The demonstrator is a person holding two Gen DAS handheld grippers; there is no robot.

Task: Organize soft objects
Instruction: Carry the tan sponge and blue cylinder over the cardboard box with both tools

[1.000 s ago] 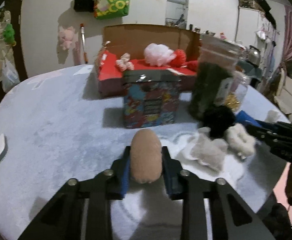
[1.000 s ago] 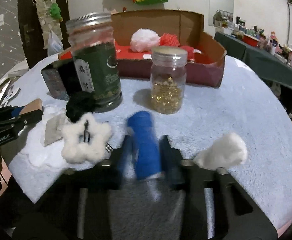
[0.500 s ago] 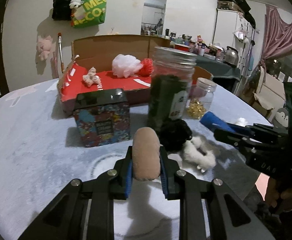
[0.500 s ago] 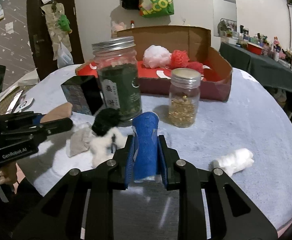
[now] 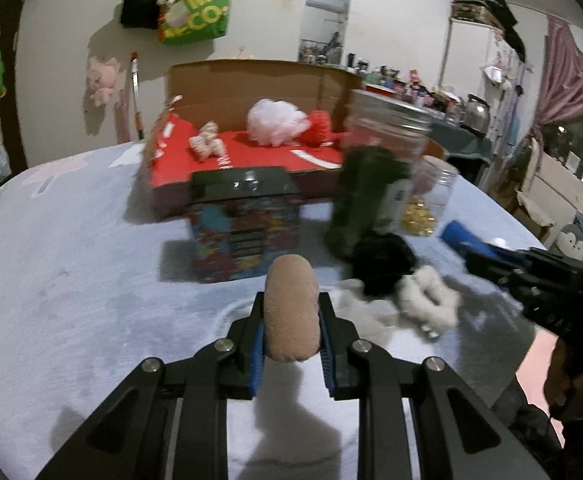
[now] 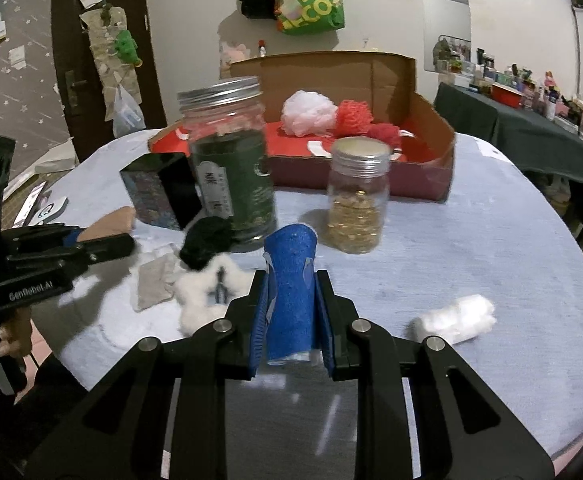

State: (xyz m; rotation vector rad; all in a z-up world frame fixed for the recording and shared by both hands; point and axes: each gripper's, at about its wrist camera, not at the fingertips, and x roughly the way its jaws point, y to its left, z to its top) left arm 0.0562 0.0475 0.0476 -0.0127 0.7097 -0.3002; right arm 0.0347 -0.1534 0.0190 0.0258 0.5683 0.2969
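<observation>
Two tongs (image 5: 290,316) (image 6: 291,300), each around a soft roll

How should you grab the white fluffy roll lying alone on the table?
Grip the white roll across its narrow middle, coming from above. It lies flat on the table with open space all round it, so fingers fit either side of its long body.

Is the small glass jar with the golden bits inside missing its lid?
No, in the right wrist view the small glass jar of golden bits carries a silver screw lid closed on its top.
</observation>
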